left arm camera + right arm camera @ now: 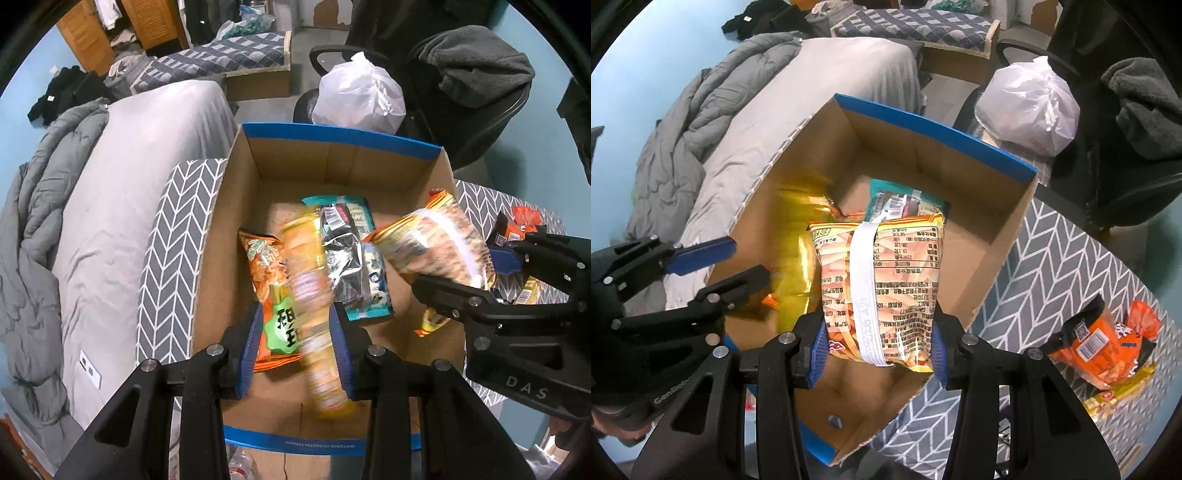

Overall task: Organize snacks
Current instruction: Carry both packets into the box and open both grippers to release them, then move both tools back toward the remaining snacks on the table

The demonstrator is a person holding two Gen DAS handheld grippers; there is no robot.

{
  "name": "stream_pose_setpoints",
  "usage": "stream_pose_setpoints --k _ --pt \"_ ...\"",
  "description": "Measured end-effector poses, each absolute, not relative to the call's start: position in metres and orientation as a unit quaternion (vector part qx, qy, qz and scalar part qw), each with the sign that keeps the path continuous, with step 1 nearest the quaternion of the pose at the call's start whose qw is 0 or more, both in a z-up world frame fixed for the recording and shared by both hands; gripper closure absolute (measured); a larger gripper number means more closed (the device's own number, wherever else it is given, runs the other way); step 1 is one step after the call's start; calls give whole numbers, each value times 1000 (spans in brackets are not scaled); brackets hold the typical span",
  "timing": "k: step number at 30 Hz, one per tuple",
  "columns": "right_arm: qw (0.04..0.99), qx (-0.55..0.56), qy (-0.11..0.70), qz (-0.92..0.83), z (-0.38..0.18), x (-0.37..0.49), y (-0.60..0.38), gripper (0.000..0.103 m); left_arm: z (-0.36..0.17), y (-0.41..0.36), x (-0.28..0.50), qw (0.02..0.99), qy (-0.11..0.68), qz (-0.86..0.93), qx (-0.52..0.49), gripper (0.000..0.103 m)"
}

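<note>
Right gripper (879, 347) clamped on yellow snack bag (882, 291) above cardboard box (997, 236), left gripper (295, 339) apparently open around blurred packet (314, 295)

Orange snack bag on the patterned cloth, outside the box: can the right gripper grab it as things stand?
Probably not yet: the right gripper is shut on a chip bag over the box. The orange snack bag itself lies uncovered.

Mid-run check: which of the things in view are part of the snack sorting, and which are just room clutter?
In the job:
- cardboard box
- yellow packet, dropping blurred between the left gripper pads
- chip bag in the right gripper
- orange snacks still outside

Lying about:
- white plastic bag
- grey duvet
- office chair
</note>
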State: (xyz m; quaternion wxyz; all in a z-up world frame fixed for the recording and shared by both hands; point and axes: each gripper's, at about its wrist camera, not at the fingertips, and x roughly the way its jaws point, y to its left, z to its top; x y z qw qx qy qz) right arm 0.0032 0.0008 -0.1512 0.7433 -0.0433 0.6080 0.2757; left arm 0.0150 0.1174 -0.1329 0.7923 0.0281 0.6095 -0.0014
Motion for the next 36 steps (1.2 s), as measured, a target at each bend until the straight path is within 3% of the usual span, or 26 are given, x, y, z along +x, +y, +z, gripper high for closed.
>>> stream_pose_setpoints --k 2,5,14,36 --pt "743 -43 608 275 -150 3 0 52 -132 118 15 791 611 2 27 58" --pt "748 -45 604 272 -146 2 -2 41 -128 119 14 793 608 5 24 57" --pt "763 -49 594 250 -132 -2 -25 40 -110 107 11 797 604 -7 14 46" --pt "786 30 602 138 -117 -32 -155 37 -100 7 6 788 602 -109 64 46"
